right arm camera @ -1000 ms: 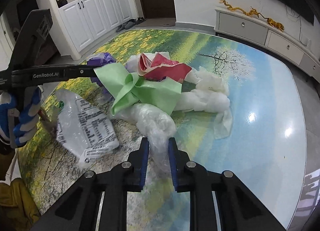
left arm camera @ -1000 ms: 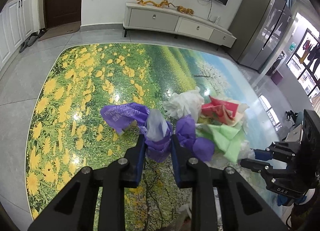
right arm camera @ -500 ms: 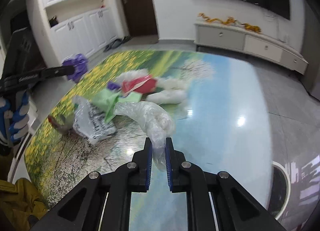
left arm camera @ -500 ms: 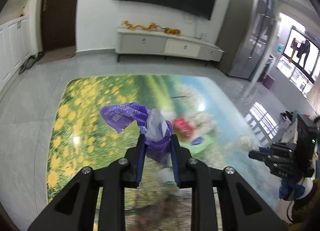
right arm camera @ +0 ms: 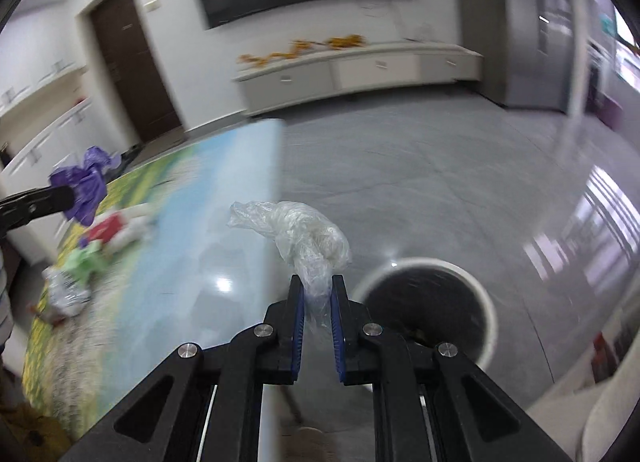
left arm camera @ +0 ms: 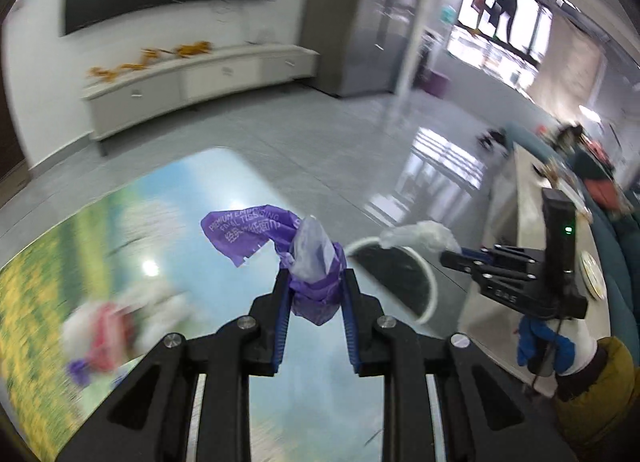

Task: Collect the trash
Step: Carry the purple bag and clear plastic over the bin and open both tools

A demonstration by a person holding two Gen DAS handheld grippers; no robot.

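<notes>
Seen from the right wrist camera, the leftover trash pile (right arm camera: 92, 250) is left lying on the far left part of the picture-printed table (right arm camera: 224, 221), blurred, with red, green and white pieces just made out. Above it the purple wrapper (left arm camera: 276, 250) is pinched between the 2 fingers of the left gripper (left arm camera: 314, 294), its printed tail sticking up and to the left, clear of the table. Further right, the clear plastic bag (right arm camera: 304, 238) is clamped in the right gripper (right arm camera: 318, 302), whose jaws are nearly together on its thin neck. Beyond that gripper, on the grey floor, a round white-rimmed bin (right arm camera: 432, 306) with a dark inside is seen, just right of the table edge.
</notes>
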